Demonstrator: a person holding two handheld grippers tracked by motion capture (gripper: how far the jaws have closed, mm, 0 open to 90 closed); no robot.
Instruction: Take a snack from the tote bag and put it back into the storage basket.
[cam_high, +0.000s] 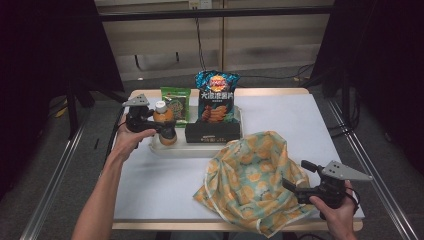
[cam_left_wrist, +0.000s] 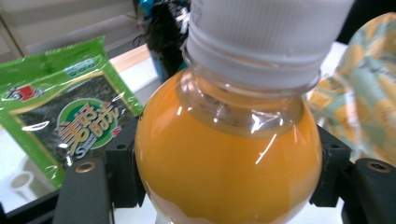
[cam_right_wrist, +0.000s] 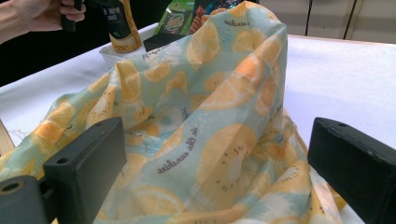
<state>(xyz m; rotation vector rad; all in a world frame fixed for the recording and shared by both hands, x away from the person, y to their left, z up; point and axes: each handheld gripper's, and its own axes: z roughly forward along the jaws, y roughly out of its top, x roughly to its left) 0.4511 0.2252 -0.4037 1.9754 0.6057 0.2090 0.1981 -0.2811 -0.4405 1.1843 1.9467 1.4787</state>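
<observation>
On a white bench (cam_high: 280, 120) in a dim room, my left claw (cam_high: 159, 128) pinches the orange juice bottle (cam_high: 165, 124) standing in the tray (cam_high: 170, 149); next I judge lifting it toward the fruit-print bag (cam_high: 250, 175), beside my spread right claw (cam_high: 296, 180).

In the left gripper view, the clear plastic bottle of orange juice (cam_left_wrist: 229, 154) is cut off at the top edge through its white ribbed cap (cam_left_wrist: 266, 37) and at the bottom edge below its shoulder, and it hides most of the dark packet behind it. The green foil seaweed packet (cam_left_wrist: 60, 116) runs off the left edge there. In the right gripper view, the pale blue fabric bag printed with orange slices (cam_right_wrist: 196, 140) hides most of the white tray (cam_right_wrist: 109, 56) and the snack packets.
</observation>
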